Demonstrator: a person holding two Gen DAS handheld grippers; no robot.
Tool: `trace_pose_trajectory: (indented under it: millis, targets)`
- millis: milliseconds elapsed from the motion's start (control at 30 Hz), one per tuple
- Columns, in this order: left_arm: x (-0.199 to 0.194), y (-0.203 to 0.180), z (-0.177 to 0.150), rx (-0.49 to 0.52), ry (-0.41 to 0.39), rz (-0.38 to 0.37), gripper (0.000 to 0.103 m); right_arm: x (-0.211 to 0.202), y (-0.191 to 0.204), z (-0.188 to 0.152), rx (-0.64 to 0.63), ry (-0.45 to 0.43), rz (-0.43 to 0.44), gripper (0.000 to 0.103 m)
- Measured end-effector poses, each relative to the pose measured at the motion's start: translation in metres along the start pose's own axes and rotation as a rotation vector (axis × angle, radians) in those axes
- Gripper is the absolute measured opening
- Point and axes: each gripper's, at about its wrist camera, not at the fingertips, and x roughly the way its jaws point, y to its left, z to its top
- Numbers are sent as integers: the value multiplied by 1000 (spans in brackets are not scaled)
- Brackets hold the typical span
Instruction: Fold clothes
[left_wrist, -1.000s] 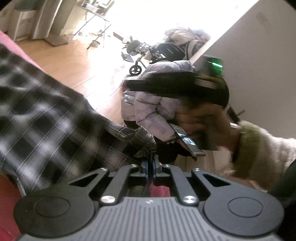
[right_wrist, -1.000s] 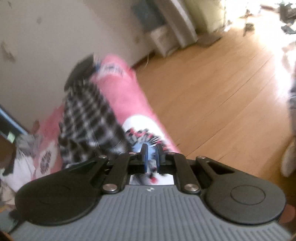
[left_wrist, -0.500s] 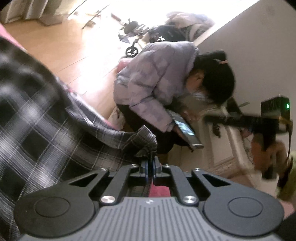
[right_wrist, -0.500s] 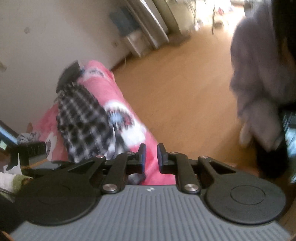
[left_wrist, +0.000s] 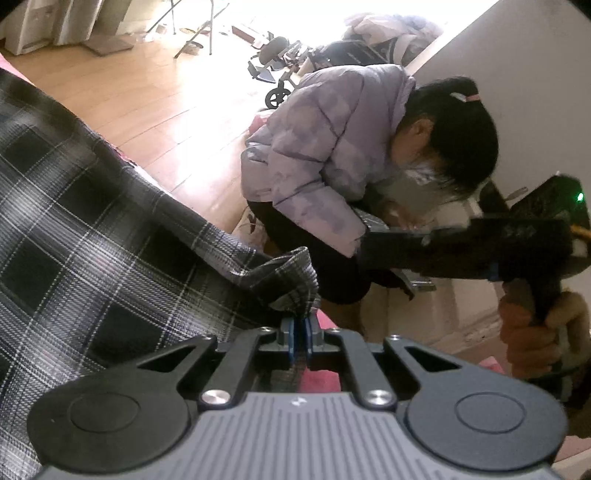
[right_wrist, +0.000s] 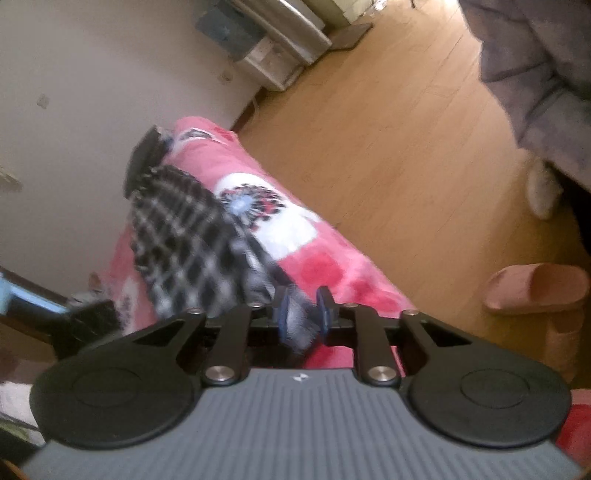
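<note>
A black-and-white plaid shirt (left_wrist: 92, 229) fills the left of the left wrist view. My left gripper (left_wrist: 301, 326) is shut on a folded corner of it, which sticks up just past the fingertips. In the right wrist view the same shirt (right_wrist: 184, 236) lies on a pink flowered blanket (right_wrist: 332, 273). My right gripper (right_wrist: 303, 312) is open at the shirt's near edge, with a bit of plaid cloth lying between its blue pads (right_wrist: 282, 314). The right gripper's black body (left_wrist: 480, 251) shows in the left wrist view, held by a hand (left_wrist: 532, 325).
A person in a lilac padded jacket (left_wrist: 325, 147) crouches on the wooden floor (right_wrist: 388, 129) close to the bed's edge. A pink slipper (right_wrist: 535, 288) lies on the floor. A wheeled chair (left_wrist: 280, 66) and clutter stand farther back.
My right gripper has dropped to the shirt's near edge and its fingers have spread, with plaid cloth now between them. The left gripper has kept its hold on the corner.
</note>
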Motion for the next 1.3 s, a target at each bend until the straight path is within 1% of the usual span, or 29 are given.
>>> trace_pose_trajectory:
  millis: [33,100,167,267,300,333,400,500,600,700,733,800,900,1000,1067,1167,1233,1300]
  targets:
    - [2,-2,-1,8,0,7,7,3,1,1,8,2,21,28]
    - [6,-5,-2,25,0,21,8,12,5,4,2,24,43,40]
    - [9,-9,-3,43,-1,33,11,24,8,5,-6,59,46,42]
    - [11,-18,-4,80,-4,43,16,43,16,5,-65,115,32,42]
    - [12,-21,-5,94,-5,46,18,47,21,3,-114,125,5,41]
    - [12,-24,-5,106,-3,47,18,52,27,1,-163,134,-23,38]
    - [12,-26,-7,120,3,45,18,54,28,-3,-210,130,-65,12]
    - [11,-28,-9,122,10,43,20,51,10,-4,-126,110,-89,8]
    - [7,-30,-11,120,22,33,25,46,-7,-6,-28,103,-88,8]
    - [0,-32,-11,120,53,12,26,36,-27,-5,80,84,-91,10]
    - [-3,-32,-11,117,65,4,28,32,-34,-5,124,76,-93,11]
    - [-17,-29,-10,109,83,-4,32,23,-44,-5,154,54,-137,12]
    - [-46,-16,-3,94,88,3,34,13,-50,-1,181,24,-148,12]
    - [-77,3,10,76,75,42,35,6,-35,6,116,-16,-105,12]
    - [-98,18,19,48,58,81,36,7,-19,10,40,-27,-57,12]
    - [-117,37,25,-34,54,108,37,23,13,10,-113,25,-20,12]
    - [-121,42,21,-74,73,105,37,36,32,7,-210,74,-15,12]
    - [-126,42,8,-101,111,95,38,48,45,-1,-306,123,-30,12]
